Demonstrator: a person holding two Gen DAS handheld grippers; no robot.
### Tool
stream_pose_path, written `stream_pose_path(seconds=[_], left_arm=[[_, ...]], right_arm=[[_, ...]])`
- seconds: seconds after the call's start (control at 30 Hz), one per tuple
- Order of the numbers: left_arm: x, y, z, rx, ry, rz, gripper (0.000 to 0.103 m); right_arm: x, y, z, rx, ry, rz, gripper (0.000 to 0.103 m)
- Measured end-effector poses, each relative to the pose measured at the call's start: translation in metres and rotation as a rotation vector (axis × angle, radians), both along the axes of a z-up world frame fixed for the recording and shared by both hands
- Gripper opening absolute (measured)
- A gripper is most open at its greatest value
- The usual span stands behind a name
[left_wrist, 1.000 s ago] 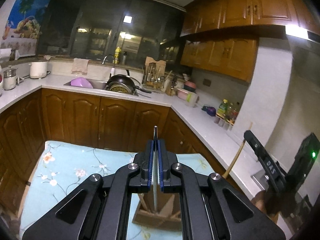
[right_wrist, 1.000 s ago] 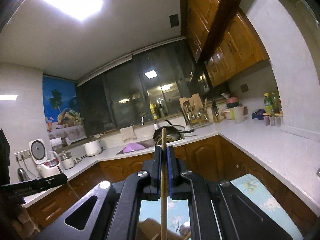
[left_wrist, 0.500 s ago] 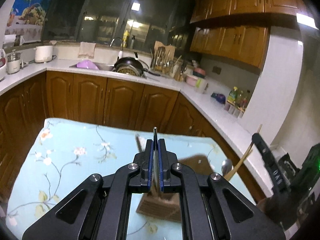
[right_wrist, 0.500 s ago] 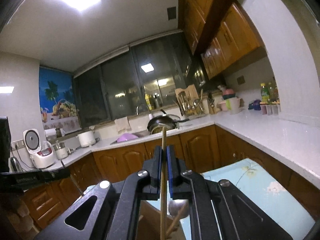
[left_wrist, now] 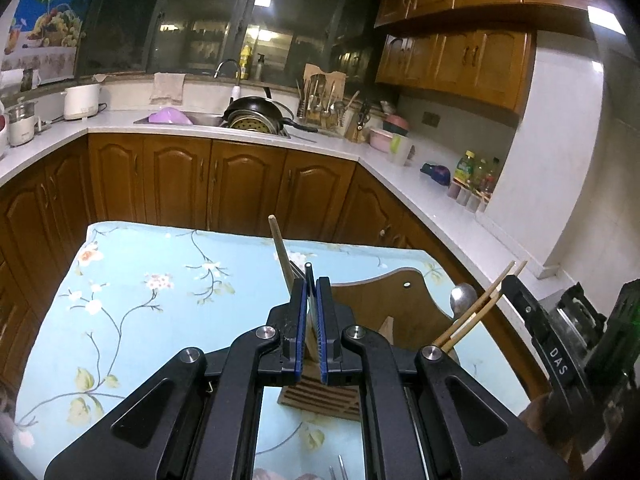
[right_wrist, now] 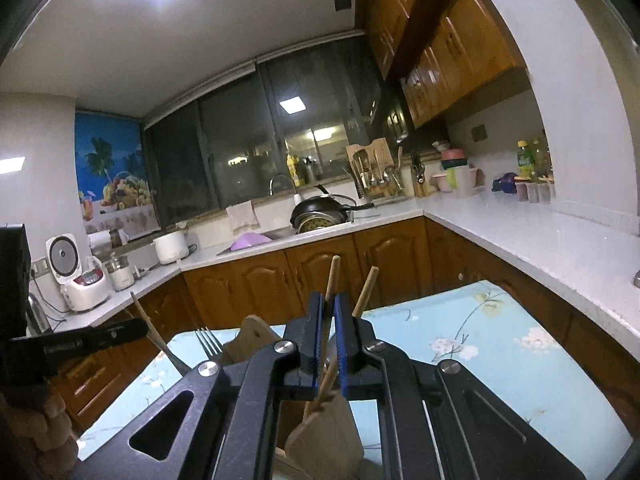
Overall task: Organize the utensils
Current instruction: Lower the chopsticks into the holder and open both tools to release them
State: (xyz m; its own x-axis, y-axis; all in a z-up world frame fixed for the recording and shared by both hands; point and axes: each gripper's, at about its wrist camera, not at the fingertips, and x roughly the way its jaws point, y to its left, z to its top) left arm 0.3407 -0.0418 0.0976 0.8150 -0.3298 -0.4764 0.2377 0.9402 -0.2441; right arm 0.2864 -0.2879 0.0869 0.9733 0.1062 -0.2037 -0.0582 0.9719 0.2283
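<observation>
A wooden utensil holder (left_wrist: pixel 400 304) stands on the table with the blue floral cloth (left_wrist: pixel 160 280). My left gripper (left_wrist: pixel 312 284) is shut on a thin metal utensil (left_wrist: pixel 308 269) seen edge-on just above the holder; its lower end is hidden. A wooden stick (left_wrist: pixel 280 246) and fork tines (left_wrist: pixel 297 270) rise beside it. My right gripper (right_wrist: pixel 329 300) is shut on a wooden chopstick (right_wrist: pixel 332 276), with a second chopstick (right_wrist: pixel 370 284) leaning just to its right. The left wrist view shows the right gripper (left_wrist: pixel 516 292) with chopsticks (left_wrist: pixel 496 292) and a spoon (left_wrist: pixel 462 296) over the holder's right side.
Wooden cabinets and a white L-shaped counter (left_wrist: pixel 420 204) run behind and to the right of the table. A sink with a black pan (left_wrist: pixel 256 114), a utensil rack (left_wrist: pixel 324 96) and bottles (left_wrist: pixel 472 172) sit on it. A hand (right_wrist: pixel 48 432) grips the left tool.
Both grippers have come down with their utensils toward the holder. The holder's back board, the fork and the wooden stick have risen into view around the fingers.
</observation>
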Motion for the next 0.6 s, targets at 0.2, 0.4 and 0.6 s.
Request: stream_pose_path(seconds=[0.2, 0.4, 0.6], left_arm=[[0.001, 0.0, 0.002, 0.004, 0.016, 0.004, 0.004], [-0.006, 0.001, 0.006, 0.003, 0.027, -0.006, 0.01], [-0.043, 0.015, 0.011, -0.013, -0.011, 0.032, 0.067]], right_arm=[[0.004, -0.004, 0.001, 0.011, 0.039, 0.005, 0.007], [0.0, -0.011, 0.002, 0.052, 0.072, 0.016, 0.032], [-0.022, -0.022, 0.012, 0.121, 0.062, 0.03, 0.083]])
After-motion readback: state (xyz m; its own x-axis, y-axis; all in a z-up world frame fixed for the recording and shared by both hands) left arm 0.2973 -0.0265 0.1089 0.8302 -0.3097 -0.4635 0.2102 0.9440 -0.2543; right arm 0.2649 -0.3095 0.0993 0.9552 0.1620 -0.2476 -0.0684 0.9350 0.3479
